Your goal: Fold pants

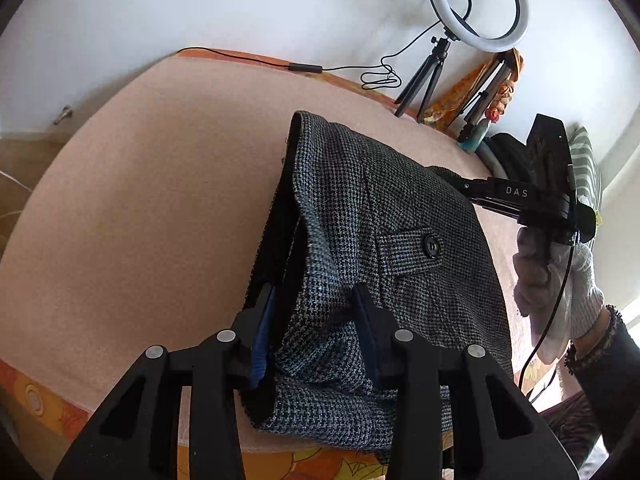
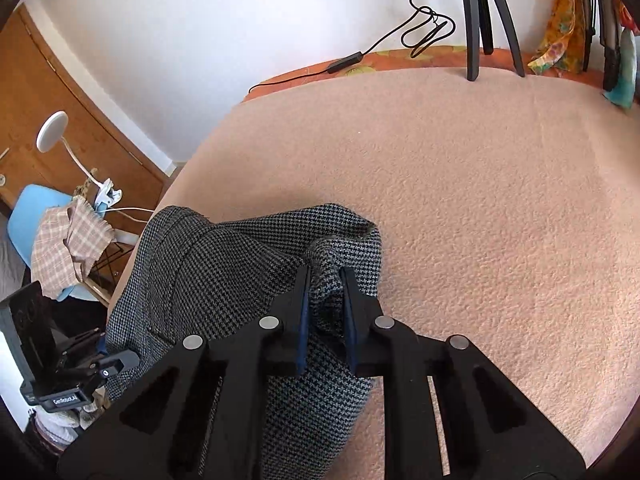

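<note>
- Two grippers work one garment: the left gripper (image 1: 316,320) sits at 6 o'clock in its own view, fingers (image 1: 366,320) spread wide, with a bunched fold of the pants (image 1: 360,208) lying between the blue pads; whether they pinch the cloth cannot be told.
- The right gripper (image 2: 325,300), at 6 o'clock in its view, has its fingers (image 2: 304,304) clenched on a raised ridge of the pants (image 2: 224,264), grasping the cloth between the pads.
- The pants are grey houndstooth and lie in a folded heap on the peach blanket (image 1: 140,200), running from the near edge toward 12 o'clock, with a buttoned pocket flap (image 1: 416,248) facing up.
- In the left view, at 3 o'clock, the right gripper (image 1: 460,184) reaches the far corner of the pants, held by a white-gloved hand (image 1: 556,280).
- In the right view, at 8 o'clock, the left gripper (image 2: 120,360) touches the near-left edge of the pants.
- Farther off, at 1 o'clock in the left view, a ring light (image 1: 478,4) stands on a small tripod (image 1: 428,76) at the blanket's far edge, against a white wall (image 1: 240,8).
- At 9 o'clock in the right view, well apart, stand a blue chair (image 2: 36,208) draped with checked cloth and a white clip lamp (image 2: 52,132).
</note>
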Demonstrator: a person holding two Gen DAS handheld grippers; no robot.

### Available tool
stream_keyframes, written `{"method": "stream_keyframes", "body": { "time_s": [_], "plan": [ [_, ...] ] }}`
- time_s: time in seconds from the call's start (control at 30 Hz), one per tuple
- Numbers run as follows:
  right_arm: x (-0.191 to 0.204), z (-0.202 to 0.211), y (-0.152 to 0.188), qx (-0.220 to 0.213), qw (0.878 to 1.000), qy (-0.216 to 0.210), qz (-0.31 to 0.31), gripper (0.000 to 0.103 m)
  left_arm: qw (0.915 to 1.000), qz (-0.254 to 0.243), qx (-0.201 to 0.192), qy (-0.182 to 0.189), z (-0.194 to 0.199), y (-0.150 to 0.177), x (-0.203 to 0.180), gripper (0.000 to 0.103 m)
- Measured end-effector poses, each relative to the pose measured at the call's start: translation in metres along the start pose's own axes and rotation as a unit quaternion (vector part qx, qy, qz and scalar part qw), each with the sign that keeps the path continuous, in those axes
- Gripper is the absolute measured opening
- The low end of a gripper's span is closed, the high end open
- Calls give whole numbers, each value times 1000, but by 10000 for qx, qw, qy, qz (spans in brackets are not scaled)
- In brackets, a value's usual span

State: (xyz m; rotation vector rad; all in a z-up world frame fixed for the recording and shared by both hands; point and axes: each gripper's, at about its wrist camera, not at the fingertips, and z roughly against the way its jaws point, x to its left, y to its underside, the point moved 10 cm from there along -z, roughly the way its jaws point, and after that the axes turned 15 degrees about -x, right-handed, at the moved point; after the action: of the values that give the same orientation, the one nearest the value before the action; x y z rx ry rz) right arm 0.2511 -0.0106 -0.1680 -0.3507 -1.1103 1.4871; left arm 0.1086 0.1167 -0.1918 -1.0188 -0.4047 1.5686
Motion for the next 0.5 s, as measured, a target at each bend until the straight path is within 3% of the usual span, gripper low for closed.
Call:
{"method": "stream_keyframes", "body": {
  "time_s": [0.1,0.23,0.43,0.5],
  "plan": [
    [-1,5,-13,-85,9998,56,150,8,9999,55,-22,135,6,3,-1,22],
    [-27,-12,-25,-70,9993,368,-58,6,9999,60,130,24,3,21,4,23],
    [-20,-12,-24,-84,9994,327,3,9,9999,64,-18,-149,15,9,9,23],
    [-20,0,-26,-111,9996,257,-26,17,9997,217,-35,-119,20,4,9,38]
  ]
}}
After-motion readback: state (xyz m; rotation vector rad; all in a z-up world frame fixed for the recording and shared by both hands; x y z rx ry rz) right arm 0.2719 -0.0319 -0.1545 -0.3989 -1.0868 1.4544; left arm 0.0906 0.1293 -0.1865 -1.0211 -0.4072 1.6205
